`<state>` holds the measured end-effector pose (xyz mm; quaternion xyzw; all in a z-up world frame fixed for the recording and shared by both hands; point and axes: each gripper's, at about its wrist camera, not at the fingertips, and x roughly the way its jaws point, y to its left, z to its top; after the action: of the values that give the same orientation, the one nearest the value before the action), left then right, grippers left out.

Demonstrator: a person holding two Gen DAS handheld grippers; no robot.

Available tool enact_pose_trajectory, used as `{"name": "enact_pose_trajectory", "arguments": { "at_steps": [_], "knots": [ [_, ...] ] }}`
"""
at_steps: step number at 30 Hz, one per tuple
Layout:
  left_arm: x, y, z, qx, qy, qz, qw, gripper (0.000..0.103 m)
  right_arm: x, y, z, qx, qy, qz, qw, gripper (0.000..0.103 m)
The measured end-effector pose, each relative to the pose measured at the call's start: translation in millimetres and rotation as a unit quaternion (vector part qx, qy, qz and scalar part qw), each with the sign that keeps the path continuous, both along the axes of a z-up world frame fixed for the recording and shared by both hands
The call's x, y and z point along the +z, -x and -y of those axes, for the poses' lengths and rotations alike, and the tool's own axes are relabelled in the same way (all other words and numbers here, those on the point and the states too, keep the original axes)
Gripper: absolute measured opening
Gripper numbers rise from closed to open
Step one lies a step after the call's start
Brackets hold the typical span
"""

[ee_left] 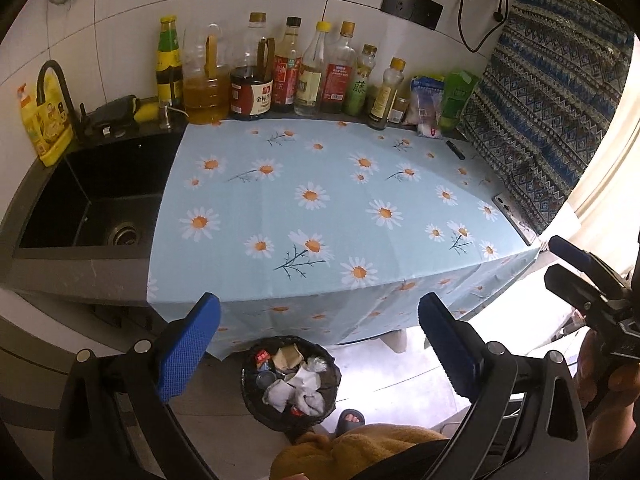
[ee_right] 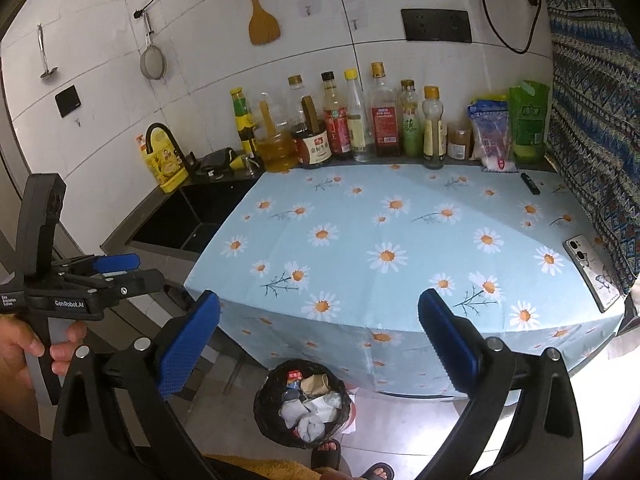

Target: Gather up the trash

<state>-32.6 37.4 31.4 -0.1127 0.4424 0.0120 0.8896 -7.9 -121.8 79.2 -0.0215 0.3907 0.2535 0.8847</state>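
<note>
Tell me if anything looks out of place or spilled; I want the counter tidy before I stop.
Nothing is spilled. The daisy cloth carries only a phone near its right edge and a small black object at the back right. The trash sits inside the bin on the floor. Both grippers, left and right, are open and hold nothing.

The left gripper (ee_left: 320,344) points steeply downward, its blue-padded jaws spread wide with nothing between them. The right gripper (ee_right: 320,344) is tilted down likewise, jaws wide apart and empty. A hand (ee_right: 24,352) grips the left gripper's handle, and another hand (ee_left: 608,376) holds the right one.
</note>
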Motion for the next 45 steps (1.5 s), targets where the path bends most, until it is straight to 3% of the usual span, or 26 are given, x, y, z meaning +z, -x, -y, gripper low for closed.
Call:
{"name": "enact_pose_trajectory", "arguments": {
  "at_steps": [5,12,45],
  "knots": [
    [4.5,3.7,-4.0,0.012,-0.014,0.006,0.9998,0.096,-2.3,0.5,0.4,-0.024,0.002,-0.014,1.000,0.098],
    [6.4,6.6,-6.6,0.004,-0.005,0.008,1.0000,0.096,-9.9,2.7,1.7,-0.036,-0.002,-0.032,0.999,0.098],
    [4.5,11.3,-13.8,-0.001,0.004,0.008,1.0000,0.096,-0.3,7.3,-12.1,-0.027,0.009,-0.016,0.999,0.098]
  ]
}}
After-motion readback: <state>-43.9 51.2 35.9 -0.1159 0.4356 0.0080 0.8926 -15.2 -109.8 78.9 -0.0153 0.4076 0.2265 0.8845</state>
